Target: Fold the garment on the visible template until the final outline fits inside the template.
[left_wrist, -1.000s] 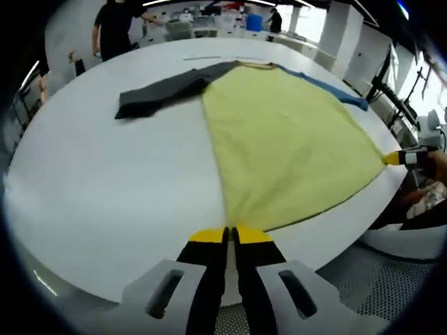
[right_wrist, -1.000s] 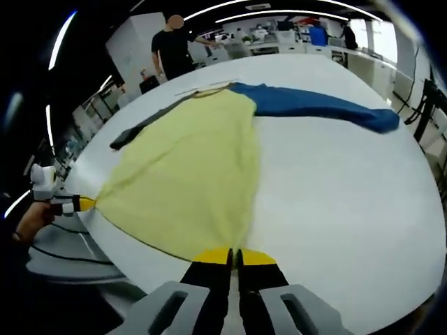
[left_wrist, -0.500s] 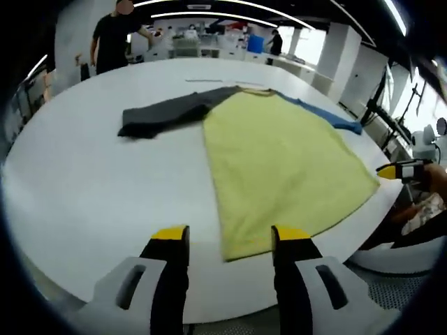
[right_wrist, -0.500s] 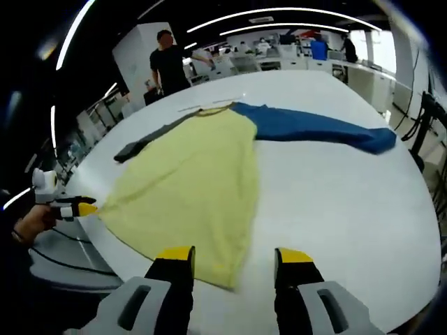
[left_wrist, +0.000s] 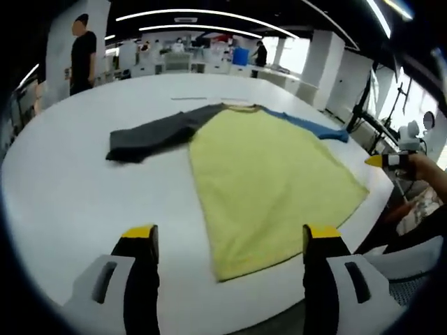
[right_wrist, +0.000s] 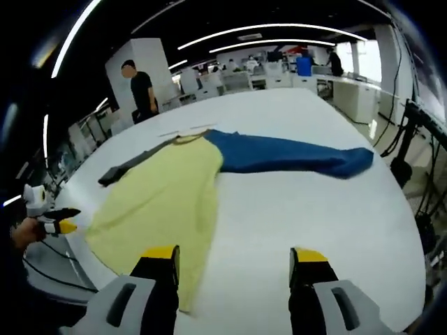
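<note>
Garment with a yellow body [left_wrist: 269, 181], one dark grey sleeve [left_wrist: 157, 134] and one blue sleeve [right_wrist: 286, 155] lies spread flat on the round white worktop [left_wrist: 77, 202]. The left hand-held gripper [left_wrist: 230, 241] hovers released over the near hem, touching nothing. The right hand-held gripper [right_wrist: 234, 262] is likewise spread wide, beside the hem's other corner, holding nothing.

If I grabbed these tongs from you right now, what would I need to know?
Left tongs: open, holding nothing, above the shirt's hem.
Right tongs: open, holding nothing, at the hem's other corner.
The shirt lies flat on the white table, yellow body spread, grey sleeve and blue sleeve stretched outward.
Done: shirt laid out.
Left: all folding, sleeves included. I see no template outline.
</note>
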